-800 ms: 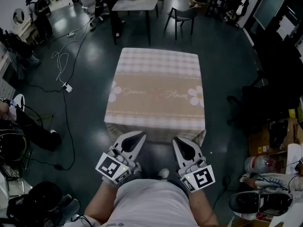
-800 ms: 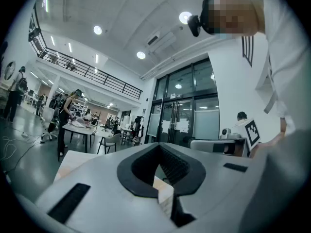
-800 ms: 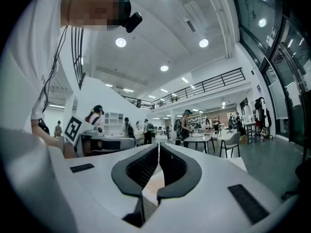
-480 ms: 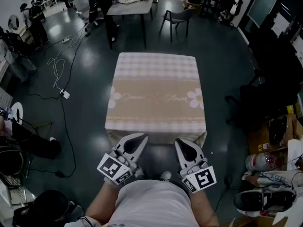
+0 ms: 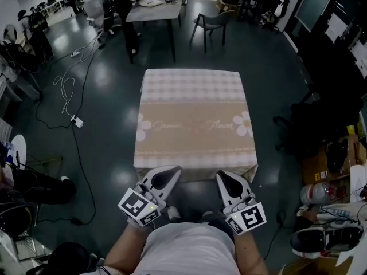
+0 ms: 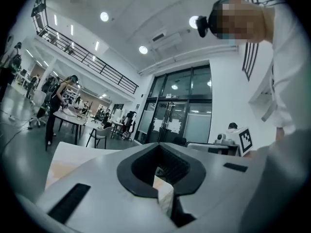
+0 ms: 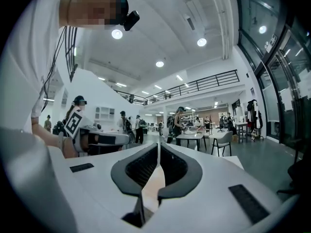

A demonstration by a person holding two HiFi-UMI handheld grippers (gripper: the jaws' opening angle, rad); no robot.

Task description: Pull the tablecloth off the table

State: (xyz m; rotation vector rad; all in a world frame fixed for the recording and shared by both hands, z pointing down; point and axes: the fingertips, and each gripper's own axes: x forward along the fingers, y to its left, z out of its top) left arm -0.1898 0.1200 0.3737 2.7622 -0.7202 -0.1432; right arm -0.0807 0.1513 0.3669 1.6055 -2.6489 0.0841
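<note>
The tablecloth (image 5: 195,119) lies spread flat at 12 o'clock. The left gripper (image 5: 170,173) is pinched tight on its near edge at 7 o'clock. The right gripper (image 5: 225,177) is pinched tight on it at 5 o'clock.

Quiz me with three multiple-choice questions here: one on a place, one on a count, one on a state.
1. The left gripper meets the tablecloth at: A its near edge; B its far edge; C its middle.
2. The white flowers on the tan band number: A one; B two; C four.
3. The right gripper is: A open; B shut on the tablecloth; C shut on a cup.
Answers: A, its tip sits at the near edge; B, one flower at each end of the band; B, cloth is pinched between its closed jaws.
</note>
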